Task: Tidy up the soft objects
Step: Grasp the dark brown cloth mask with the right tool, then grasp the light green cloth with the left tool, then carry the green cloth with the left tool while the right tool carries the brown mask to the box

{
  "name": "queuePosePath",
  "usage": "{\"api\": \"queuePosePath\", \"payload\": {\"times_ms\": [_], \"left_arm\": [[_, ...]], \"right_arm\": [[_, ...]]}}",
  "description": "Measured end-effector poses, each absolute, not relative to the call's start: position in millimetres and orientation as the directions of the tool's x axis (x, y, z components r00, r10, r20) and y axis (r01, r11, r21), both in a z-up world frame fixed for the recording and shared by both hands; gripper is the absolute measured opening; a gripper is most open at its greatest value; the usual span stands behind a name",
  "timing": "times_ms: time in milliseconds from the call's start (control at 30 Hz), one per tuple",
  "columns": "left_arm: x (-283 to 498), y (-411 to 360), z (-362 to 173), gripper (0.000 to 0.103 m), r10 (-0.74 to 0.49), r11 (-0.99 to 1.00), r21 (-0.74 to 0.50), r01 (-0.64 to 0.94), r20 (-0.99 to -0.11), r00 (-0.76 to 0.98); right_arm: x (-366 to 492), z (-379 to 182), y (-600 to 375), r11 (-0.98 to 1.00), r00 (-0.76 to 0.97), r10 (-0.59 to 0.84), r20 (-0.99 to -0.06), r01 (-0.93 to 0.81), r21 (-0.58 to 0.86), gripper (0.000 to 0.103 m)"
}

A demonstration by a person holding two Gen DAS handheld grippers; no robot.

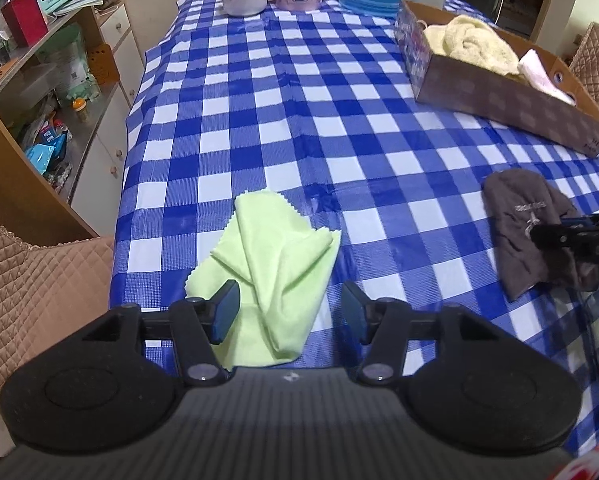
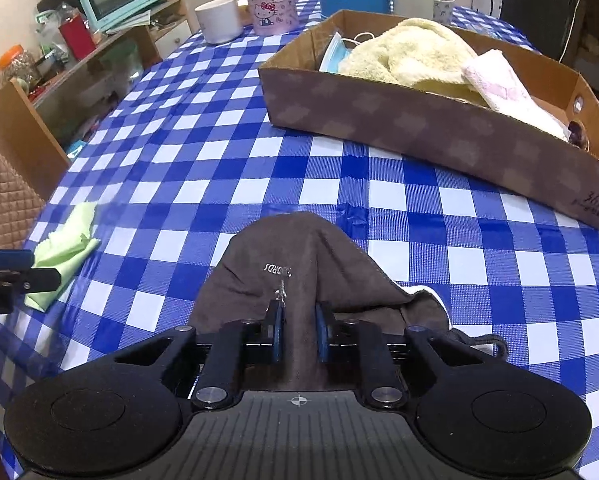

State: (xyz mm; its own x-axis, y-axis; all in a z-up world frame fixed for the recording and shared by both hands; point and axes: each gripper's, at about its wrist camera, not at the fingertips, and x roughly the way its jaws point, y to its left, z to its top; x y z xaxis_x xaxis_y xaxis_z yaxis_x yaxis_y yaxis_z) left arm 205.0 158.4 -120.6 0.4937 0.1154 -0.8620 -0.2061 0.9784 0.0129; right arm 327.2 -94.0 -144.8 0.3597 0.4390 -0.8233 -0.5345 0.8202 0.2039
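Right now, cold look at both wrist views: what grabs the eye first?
The blue-and-white checked tablecloth fills both views. On it, the right gripper is pinched on a ridge of the brown cloth, while the left gripper stands open over the crumpled light-green cloth. Beyond them the cardboard box already holds a cream towel, a pink cloth and a blue face mask.

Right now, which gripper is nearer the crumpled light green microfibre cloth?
Left. The left gripper hangs open right over the light green cloth, fingers either side of it. The right gripper is off to its side, pinching the brown fabric pouch.
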Motion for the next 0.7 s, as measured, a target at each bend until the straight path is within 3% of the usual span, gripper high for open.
{"api": "queuePosePath", "payload": {"times_ms": [300,467,700], "left_arm": [[212,163,-136,0.034,0.108,0.979,0.013,-0.202,-0.878,0.466],[215,163,-134,0.006,0.094,0.979,-0.007,-0.206,-0.875,0.475],[214,159,-130,0.004,0.101,0.98,0.002,-0.2,-0.869,0.485]], "right_arm": [[328,-145,-95,0.819,0.354,0.444,-0.823,-0.533,0.213,0.018],[328,-145,-95,0.819,0.355,0.443,-0.824,-0.533,0.211,0.018],[328,-145,-95,0.811,0.351,0.448,-0.823,-0.547,0.208,0.018]]}}
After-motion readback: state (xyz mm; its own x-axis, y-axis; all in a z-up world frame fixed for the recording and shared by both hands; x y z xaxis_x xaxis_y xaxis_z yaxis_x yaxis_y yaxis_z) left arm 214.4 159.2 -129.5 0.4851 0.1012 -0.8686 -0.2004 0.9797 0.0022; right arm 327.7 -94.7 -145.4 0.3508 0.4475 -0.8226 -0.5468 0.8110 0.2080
